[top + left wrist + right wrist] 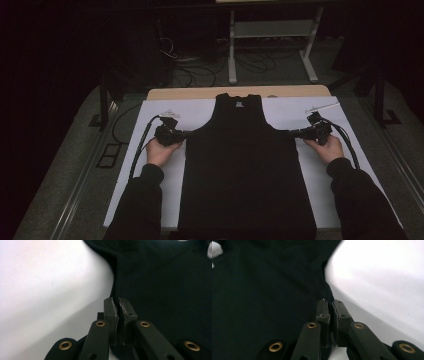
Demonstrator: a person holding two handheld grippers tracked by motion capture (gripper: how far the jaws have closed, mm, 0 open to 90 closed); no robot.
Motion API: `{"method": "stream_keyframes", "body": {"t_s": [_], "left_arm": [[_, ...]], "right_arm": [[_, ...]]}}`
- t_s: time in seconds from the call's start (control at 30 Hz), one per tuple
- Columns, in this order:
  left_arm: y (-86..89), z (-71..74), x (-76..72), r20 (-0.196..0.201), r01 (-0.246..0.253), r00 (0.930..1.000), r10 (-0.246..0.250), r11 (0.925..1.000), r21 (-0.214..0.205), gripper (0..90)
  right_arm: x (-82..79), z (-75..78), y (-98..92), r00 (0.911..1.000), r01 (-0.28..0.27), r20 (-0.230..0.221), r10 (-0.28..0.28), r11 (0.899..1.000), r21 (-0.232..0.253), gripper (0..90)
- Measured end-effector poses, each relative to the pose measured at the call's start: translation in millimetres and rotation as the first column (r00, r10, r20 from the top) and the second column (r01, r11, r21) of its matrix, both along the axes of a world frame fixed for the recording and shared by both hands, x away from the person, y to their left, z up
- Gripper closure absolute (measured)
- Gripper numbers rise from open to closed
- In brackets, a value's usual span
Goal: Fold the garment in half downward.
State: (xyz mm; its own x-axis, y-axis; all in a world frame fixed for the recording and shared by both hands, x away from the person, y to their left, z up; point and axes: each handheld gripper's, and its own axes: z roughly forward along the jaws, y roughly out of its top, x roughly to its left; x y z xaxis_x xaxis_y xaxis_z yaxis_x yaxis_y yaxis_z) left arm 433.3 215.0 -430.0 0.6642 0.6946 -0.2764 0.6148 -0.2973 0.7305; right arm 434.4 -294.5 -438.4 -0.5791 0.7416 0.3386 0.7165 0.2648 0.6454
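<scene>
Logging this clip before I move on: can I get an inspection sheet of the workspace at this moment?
Surface: white sheet over a wooden table.
Job's things: black tank top lying flat, neck away from the person.
Clutter: nothing seen.
Grippers: left gripper shut on the tank top's edge below the armhole; right gripper shut on the opposite edge.
Cables: black cables trail from both grippers; loose wires on the floor beyond.
Surroundings: dark room, white stand behind the table.

Black tank top (247,170) on white-covered table (305,112)
</scene>
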Motion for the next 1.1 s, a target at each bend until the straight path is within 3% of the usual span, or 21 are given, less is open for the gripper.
{"method": "stream_keyframes", "body": {"t_s": [0.23, 0.5, 0.9, 1.1], "left_arm": [[7.4, 5.7, -9.0, -0.001, -0.008, 1.0, 0.008, 0.9977, -0.067, 84.3], [6.4, 8.0, -16.8, -0.001, -0.007, 1.0, 0.007, 0.9967, -0.081, 84.3], [10.9, 12.4, -32.3, -0.005, -0.006, 1.0, 0.006, 0.9928, -0.119, 84.3], [12.6, 14.6, -40.8, -0.005, 0.001, 1.0, -0.002, 0.9918, -0.128, 84.3]], "right_arm": [[-20.3, 10.7, -5.2, 0.9996, 0.022, 0.019, -0.023, 0.999, 0.048, 82.9], [-34.7, 15.2, -5.2, 0.9983, 0.026, 0.049, -0.03, 0.997, 0.071, 83.0], [-52.6, 21.3, -9.0, 0.9984, 0.017, 0.052, -0.024, 0.991, 0.136, 83.0], [-62.8, 22.4, -11.5, 0.9982, 0.018, 0.053, -0.026, 0.989, 0.146, 83.0]]}}
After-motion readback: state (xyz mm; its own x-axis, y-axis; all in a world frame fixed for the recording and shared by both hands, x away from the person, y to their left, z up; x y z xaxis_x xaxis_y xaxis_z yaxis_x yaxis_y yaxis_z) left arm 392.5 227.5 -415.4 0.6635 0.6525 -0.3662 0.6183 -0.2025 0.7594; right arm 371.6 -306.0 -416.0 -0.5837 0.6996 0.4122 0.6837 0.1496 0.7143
